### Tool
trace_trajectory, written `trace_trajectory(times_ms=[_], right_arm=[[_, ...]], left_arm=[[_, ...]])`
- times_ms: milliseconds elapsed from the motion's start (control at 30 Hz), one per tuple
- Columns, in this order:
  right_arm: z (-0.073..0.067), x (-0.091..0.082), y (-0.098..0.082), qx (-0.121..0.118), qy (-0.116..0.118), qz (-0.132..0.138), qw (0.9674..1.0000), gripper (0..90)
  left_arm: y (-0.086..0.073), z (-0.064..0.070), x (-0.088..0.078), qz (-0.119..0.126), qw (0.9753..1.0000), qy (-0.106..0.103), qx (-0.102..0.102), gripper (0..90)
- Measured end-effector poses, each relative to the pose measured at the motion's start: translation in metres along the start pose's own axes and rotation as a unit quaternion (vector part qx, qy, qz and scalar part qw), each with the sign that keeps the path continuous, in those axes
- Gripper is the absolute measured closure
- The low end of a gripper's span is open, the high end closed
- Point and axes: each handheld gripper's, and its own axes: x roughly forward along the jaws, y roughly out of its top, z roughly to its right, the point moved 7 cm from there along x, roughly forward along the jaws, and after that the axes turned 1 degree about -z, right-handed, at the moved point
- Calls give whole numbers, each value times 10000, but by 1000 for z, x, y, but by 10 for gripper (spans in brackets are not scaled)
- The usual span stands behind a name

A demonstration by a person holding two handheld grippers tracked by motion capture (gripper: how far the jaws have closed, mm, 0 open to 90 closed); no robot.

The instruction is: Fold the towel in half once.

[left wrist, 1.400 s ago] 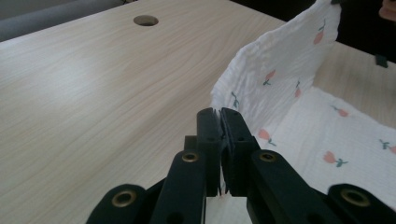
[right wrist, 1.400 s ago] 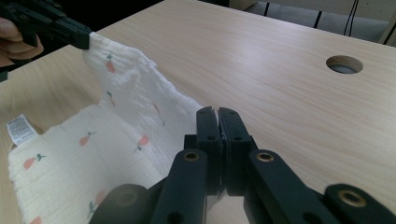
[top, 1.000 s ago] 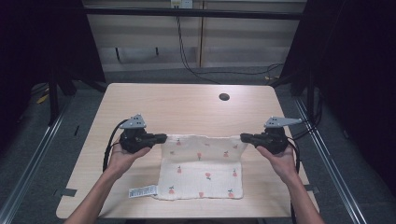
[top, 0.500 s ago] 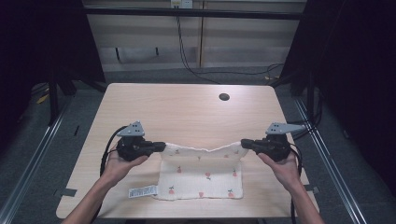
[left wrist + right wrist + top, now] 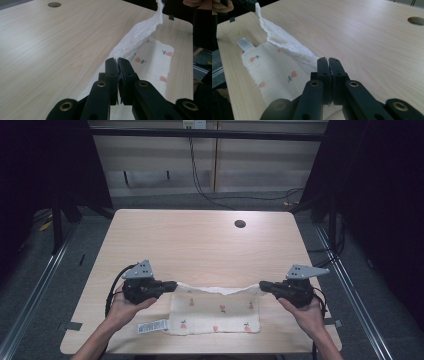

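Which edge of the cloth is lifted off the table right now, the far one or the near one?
The far edge of the cloth: it hangs between the left gripper and right gripper, each clamped on a corner. The near edge lies flat by the label.

Cloth [image 5: 215,310] is looking like crinkled matt cotton gauze; table [image 5: 200,245] is showing smooth matt wood-grain laminate.

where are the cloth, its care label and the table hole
cloth [image 5: 215,312], high view, flat printed middle
care label [image 5: 152,326], high view, centre of the tag
table hole [image 5: 240,224], high view, middle of the hole
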Motion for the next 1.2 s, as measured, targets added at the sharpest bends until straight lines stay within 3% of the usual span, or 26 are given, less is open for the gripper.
trace_trajectory(times_ms=[233, 533, 700, 833, 933, 1033, 1200], right_arm=[[-12, -5, -12, -27, 86, -79, 9999, 882], [-19, 2, -30, 1, 242, -275, 9993, 882], [-22, 3, -42, 52, 301, -366, 9989, 882], [-25, 8, -52, 57, 388, -513, 9979, 881], [-27, 10, -56, 79, 448, -570, 9973, 880], [-28, 12, -58, -3, 446, -647, 9969, 880], [-28, 11, -63, 17, 425, -722, 9965, 880]], left_arm=[[-13, 8, 0, -168, 9998, -77, -68, 870], [-37, 11, 7, -455, 9988, -126, -113, 870], [-45, 13, 13, -577, 9983, -74, -32, 869], [-52, 17, 17, -724, 9972, -203, -18, 869], [-57, 21, 18, -892, 9956, -275, 114, 868], [-56, 21, 15, -804, 9963, -290, 9, 867], [-63, 31, 18, -950, 9943, -491, 53, 866]])
